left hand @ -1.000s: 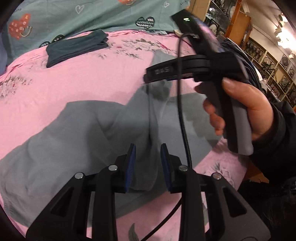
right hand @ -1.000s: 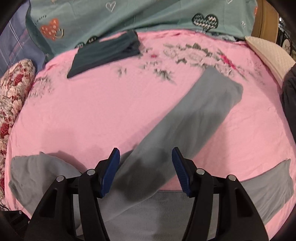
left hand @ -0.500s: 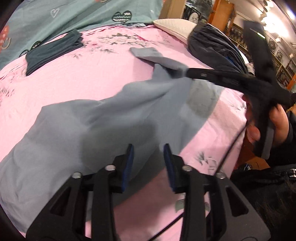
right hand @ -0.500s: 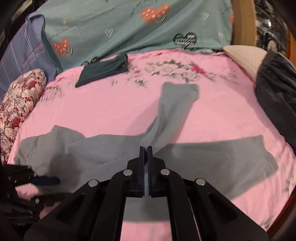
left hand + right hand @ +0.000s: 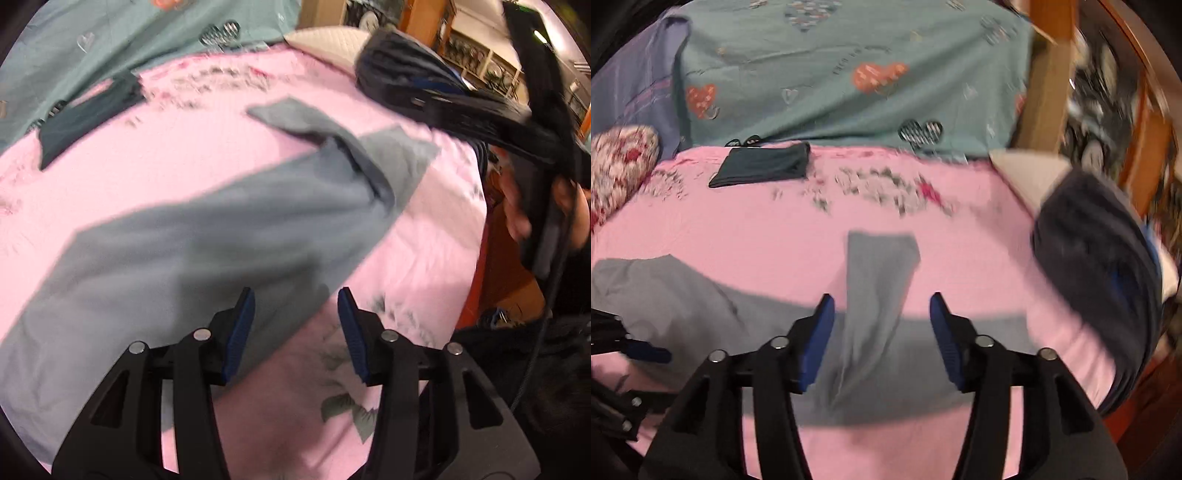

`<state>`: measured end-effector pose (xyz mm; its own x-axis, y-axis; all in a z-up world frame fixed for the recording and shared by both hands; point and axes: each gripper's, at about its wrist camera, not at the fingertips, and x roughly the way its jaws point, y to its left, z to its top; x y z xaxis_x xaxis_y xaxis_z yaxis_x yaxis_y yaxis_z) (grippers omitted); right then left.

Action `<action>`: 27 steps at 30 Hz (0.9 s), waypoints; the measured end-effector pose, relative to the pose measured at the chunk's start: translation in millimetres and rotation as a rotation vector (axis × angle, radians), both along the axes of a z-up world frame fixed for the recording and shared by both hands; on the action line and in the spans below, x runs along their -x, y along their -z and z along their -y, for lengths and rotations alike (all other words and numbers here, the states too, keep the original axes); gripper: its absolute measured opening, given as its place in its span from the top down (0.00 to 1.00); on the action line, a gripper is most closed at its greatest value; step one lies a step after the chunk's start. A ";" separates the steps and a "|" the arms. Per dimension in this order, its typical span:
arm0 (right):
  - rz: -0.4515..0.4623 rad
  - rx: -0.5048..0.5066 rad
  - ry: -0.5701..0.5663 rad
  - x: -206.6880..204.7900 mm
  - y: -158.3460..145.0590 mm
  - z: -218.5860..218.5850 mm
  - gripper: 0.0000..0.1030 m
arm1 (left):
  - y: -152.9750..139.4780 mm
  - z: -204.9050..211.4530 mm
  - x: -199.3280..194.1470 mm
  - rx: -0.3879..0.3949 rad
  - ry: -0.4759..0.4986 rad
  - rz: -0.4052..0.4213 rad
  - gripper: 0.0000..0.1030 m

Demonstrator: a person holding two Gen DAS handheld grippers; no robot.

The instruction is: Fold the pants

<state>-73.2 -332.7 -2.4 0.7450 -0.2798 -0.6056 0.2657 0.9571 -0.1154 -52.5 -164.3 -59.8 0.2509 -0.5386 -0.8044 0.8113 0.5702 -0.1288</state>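
A: Nearest in the left wrist view?

B: The left gripper [image 5: 295,328], jaws spread wide, nothing between the blue pads [image 5: 236,332]. It hangs over the near edge of the grey pants [image 5: 192,236], where cloth gives way to the pink sheet [image 5: 424,258].

A: And the right gripper?

B: The right gripper [image 5: 882,332] is wide open too, holding nothing. One pant leg [image 5: 879,280] shows between its fingers, running away from the camera, its end lying flat on the sheet [image 5: 757,229].

A: So where do the pants lie?

B: Spread across the near part of the bed. From the right wrist, a broad grey band runs left to right under the gripper, with the wider part [image 5: 665,295] off to the left. The single leg is folded over that band and points toward the head of the bed. From the left wrist, that leg [image 5: 295,118] bends away at the far right of the cloth.

A: Is either gripper seen by the other camera?

B: Yes. The right gripper [image 5: 461,107] shows at upper right of the left view, blurred, with a hand [image 5: 517,206] on its handle. The left gripper's blue pad [image 5: 646,354] sits at the left edge of the right view.

A: Farther back?

B: A dark folded garment [image 5: 764,166] lies well apart from the pants, near a teal heart-print cover [image 5: 849,74]. A dark pile of clothes [image 5: 1097,277] sits at the right edge of the bed, a floral pillow [image 5: 617,162] at the left.
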 end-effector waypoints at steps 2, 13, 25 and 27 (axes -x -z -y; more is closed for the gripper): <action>-0.007 0.078 -0.030 -32.8 -6.4 -10.3 0.42 | -9.1 -4.1 -7.4 0.013 -0.058 0.016 0.47; -0.431 0.233 0.054 -162.2 96.2 6.4 0.45 | 12.3 -17.1 -49.4 -0.014 -0.218 -0.103 0.51; 0.086 0.128 0.231 -1.3 35.7 21.0 0.96 | 12.0 -6.4 -28.4 0.021 -0.104 -0.127 0.37; 0.130 0.132 0.300 35.4 37.8 29.1 0.96 | 10.3 -0.7 -21.7 0.031 -0.076 -0.124 0.33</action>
